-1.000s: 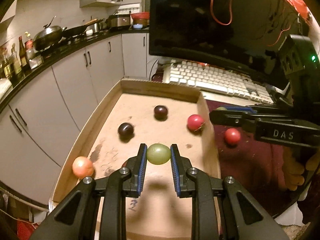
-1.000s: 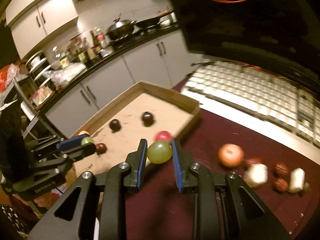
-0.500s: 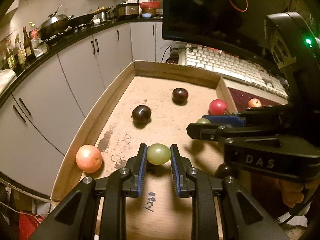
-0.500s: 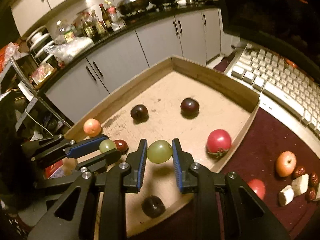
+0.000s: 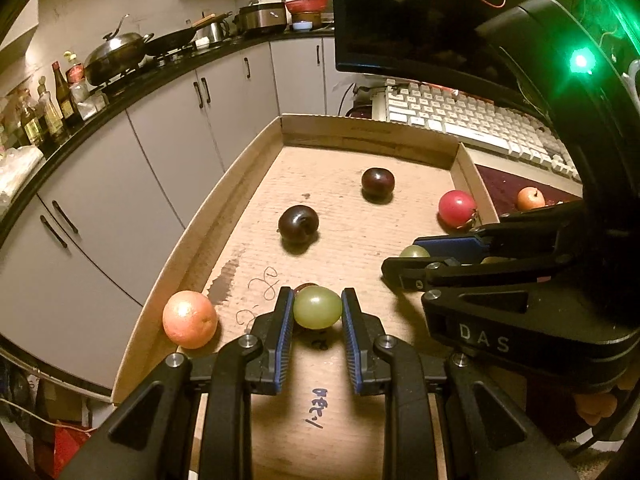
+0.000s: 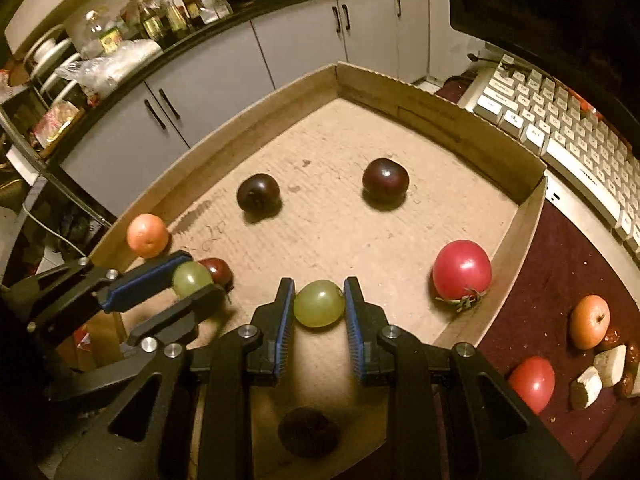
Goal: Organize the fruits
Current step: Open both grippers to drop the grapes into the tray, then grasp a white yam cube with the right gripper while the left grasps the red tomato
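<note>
Left hand-held gripper (image 5: 317, 312) clamps smooth (round) grape (image 5: 317, 306)

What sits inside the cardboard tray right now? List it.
In the cardboard tray: two dark plums, a tomato, an orange, a small red fruit partly hidden, a dark fruit in shadow.

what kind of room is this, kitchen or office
Most likely a home kitchen doubling as a desk: a wok and bottles sit on the counter, while a keyboard lies beside the cardboard tray.
</note>
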A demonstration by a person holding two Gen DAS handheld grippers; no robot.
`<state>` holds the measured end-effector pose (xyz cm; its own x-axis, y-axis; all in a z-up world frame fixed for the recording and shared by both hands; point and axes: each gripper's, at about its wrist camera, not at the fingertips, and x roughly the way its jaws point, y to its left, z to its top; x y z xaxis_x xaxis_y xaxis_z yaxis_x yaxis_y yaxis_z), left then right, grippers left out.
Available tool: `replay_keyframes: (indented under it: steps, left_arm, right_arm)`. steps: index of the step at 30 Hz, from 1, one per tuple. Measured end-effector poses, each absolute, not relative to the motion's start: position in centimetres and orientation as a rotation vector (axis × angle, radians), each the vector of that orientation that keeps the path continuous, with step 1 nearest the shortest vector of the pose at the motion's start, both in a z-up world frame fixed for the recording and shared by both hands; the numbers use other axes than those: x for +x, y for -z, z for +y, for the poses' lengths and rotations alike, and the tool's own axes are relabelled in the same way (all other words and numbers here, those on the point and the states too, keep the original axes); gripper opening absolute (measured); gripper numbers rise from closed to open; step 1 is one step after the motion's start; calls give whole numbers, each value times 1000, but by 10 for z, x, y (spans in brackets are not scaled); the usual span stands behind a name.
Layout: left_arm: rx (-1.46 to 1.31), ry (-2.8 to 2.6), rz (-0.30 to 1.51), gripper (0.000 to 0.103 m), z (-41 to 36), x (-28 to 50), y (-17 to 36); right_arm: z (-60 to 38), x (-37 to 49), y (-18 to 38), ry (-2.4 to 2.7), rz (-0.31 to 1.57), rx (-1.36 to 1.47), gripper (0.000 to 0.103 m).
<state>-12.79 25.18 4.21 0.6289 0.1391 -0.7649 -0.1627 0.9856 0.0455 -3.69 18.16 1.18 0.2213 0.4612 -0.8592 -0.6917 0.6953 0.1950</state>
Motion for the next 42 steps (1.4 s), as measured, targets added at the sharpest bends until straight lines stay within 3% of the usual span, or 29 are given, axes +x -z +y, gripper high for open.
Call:
replay_keyframes:
  steps: [4, 6, 7, 9, 11, 27, 42]
  left_arm:
    - [-24, -192, 889, 32, 253, -127, -41]
    - [-38, -201, 898, 50, 255, -127, -41]
    - [-35, -211, 893, 51, 254, -128, -41]
    - [-24, -220, 885, 54, 252, -129, -43]
    - [-24, -221, 878, 55, 250, -129, -47]
    - [77, -71, 774, 67, 167, -125, -80]
    - [134, 79, 847, 68, 108, -118, -65]
  right_arm:
    - [184, -36, -11, -789, 1090, -274, 27]
    - [184, -37, -12, -779, 1089, -288, 29]
    - [185, -37, -12, -777, 1092, -295, 30]
    - [185, -37, -12, -771, 1099, -298, 44]
    - [181, -35, -13, -774, 1101, -287, 49]
    - [44, -15, -67, -719, 919, -4, 50]
    - [-27, -23, -22, -640, 962, -32, 50]
